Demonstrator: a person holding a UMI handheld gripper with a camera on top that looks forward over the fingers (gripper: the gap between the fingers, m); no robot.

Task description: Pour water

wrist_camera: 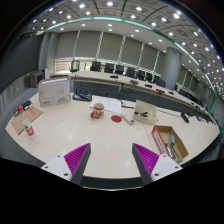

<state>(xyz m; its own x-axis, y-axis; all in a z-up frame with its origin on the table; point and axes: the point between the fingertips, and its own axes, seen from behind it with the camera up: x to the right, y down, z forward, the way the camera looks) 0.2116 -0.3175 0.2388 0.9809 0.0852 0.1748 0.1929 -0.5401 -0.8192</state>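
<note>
A smooth, pale counter (75,130) carries a small cylindrical jar (97,111), a flat red disc (116,119), a white box (54,92) and a rectangular tray (169,142). The claw (112,159) hangs wide open, grasping nothing, its magenta pads (76,156) well short of the jar.

A wide bare stretch of counter (75,130) lies ahead of the fingers (77,156); a jar (98,111), white box (54,92) and cardboard box (170,142) ring it.
</note>
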